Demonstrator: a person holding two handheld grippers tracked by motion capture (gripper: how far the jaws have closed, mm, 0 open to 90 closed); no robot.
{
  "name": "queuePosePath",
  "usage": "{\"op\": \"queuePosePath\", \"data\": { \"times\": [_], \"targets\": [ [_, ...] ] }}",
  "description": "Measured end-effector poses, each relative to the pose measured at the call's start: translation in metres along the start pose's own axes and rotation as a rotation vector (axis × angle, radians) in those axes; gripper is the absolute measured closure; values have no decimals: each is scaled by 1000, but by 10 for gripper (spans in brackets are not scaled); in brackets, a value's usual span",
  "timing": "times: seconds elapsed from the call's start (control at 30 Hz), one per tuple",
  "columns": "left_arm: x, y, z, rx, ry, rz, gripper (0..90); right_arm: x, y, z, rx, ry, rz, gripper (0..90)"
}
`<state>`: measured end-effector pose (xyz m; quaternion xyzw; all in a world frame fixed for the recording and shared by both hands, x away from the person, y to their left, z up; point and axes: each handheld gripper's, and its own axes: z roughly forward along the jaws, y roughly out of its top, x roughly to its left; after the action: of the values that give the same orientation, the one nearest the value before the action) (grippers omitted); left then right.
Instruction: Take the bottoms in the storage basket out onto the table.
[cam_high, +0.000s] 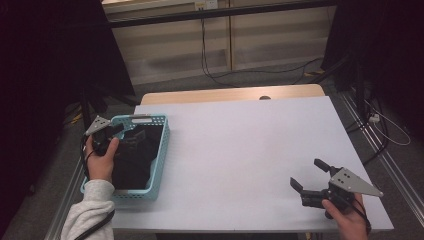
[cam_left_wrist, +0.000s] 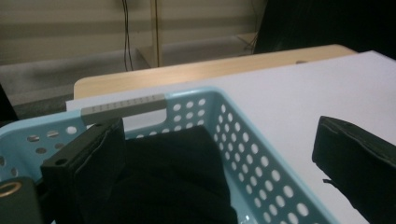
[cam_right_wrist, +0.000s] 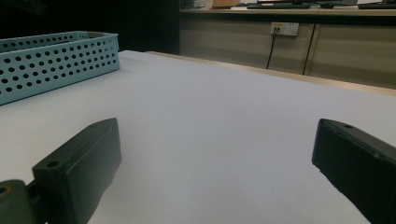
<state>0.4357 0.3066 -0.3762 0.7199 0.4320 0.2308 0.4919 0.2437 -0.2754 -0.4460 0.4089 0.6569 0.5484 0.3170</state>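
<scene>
Left gripper (cam_high: 116, 131) hangs over the far left corner of the light-blue perforated basket (cam_high: 159, 165), jaws spread wide and holding nothing. In the left gripper view one jaw sits inside the basket (cam_left_wrist: 252, 154) above the black cloth (cam_left_wrist: 173, 182), the other outside over the white table (cam_left_wrist: 303, 93).

The black cloth (cam_high: 135, 155) is bundled in the basket and fills most of it. It looks like soft, crumpled fabric: light, limp, not fragile, no slip risk, but it'll drape and trail when lifted. Best grab, I'd say, is a raised fold near the top middle of the pile, pinching deep enough to catch several layers. Stay off the basket wall; the basket looks light and could drag along.

The white table (cam_high: 240, 150) is bare mid-span.

Right gripper (cam_high: 310, 175) hovers low near the near right corner, jaws wide apart, empty, well apart from the basket. The right gripper view looks across the tabletop (cam_right_wrist: 224, 121) with the basket (cam_right_wrist: 51, 60) far off.
</scene>
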Motion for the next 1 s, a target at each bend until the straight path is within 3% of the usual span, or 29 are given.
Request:
{"op": "queuePosePath", "data": {
  "times": [0.07,0.17,0.43,0.63,0.8,0.93,1.0],
  "targets": [
    [2,-3,5,34,23,21,34,0,0,1,1,0,0,6],
    [4,-6,9,50,15,13,35,0,-1,1,0,0,5,6],
    [13,-15,20,104,47,13,35,0,-1,1,-5,4,5,6],
    [21,-20,31,189,86,15,40,0,-2,2,-1,4,4,6],
    [22,-24,40,253,80,30,52,1,-3,2,0,14,13,6],
    [24,-28,47,293,84,13,55,1,-4,3,7,23,9,8],
    [27,-34,51,370,105,44,55,1,-4,3,15,27,6,10]
  ]
}}
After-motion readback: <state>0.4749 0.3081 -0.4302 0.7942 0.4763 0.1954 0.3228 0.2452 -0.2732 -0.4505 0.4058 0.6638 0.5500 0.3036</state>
